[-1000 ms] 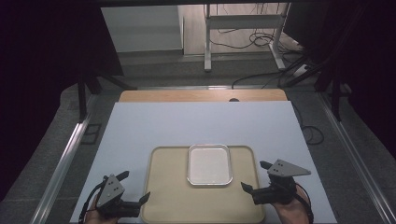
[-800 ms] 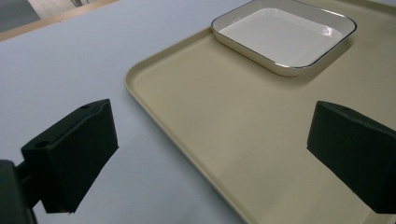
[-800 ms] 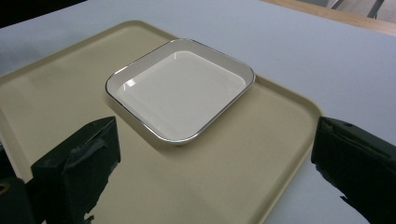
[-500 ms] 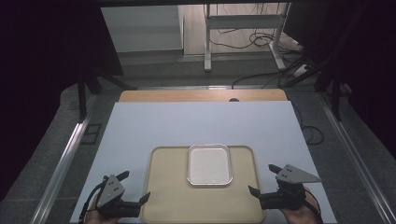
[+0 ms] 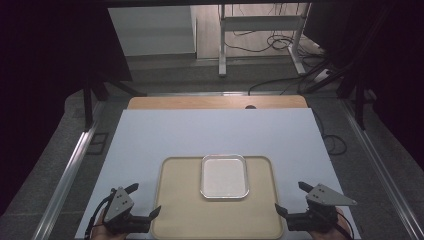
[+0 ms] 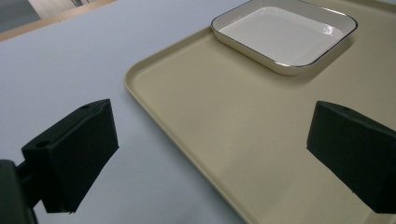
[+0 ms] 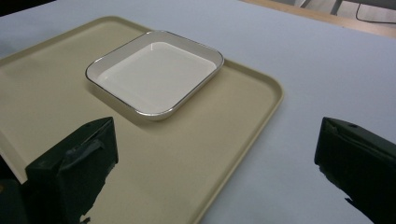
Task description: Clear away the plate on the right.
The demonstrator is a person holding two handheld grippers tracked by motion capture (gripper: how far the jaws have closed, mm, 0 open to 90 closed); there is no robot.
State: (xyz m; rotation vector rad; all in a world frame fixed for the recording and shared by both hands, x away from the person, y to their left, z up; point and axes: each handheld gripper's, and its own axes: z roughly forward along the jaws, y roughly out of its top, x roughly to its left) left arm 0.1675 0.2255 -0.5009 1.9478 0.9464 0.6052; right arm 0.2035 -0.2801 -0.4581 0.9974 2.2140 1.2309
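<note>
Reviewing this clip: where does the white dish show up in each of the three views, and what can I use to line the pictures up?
High view: the dish sits at bottom centre, on the far middle part of the tray.
Left gripper view: the dish is at top right, beyond the open jaws.
Right gripper view: the dish is at upper left of centre.
Shared landmark: the beige tray under the dish, on the pale blue table cover.

My table sheet [image 5: 215, 132] evenly lit from overhead, room beyond it dark at upper left and right of the high view, soft glare on the white dish [image 6: 285, 35] rim, my near jaws slightly blurred, shadows faint.
</note>
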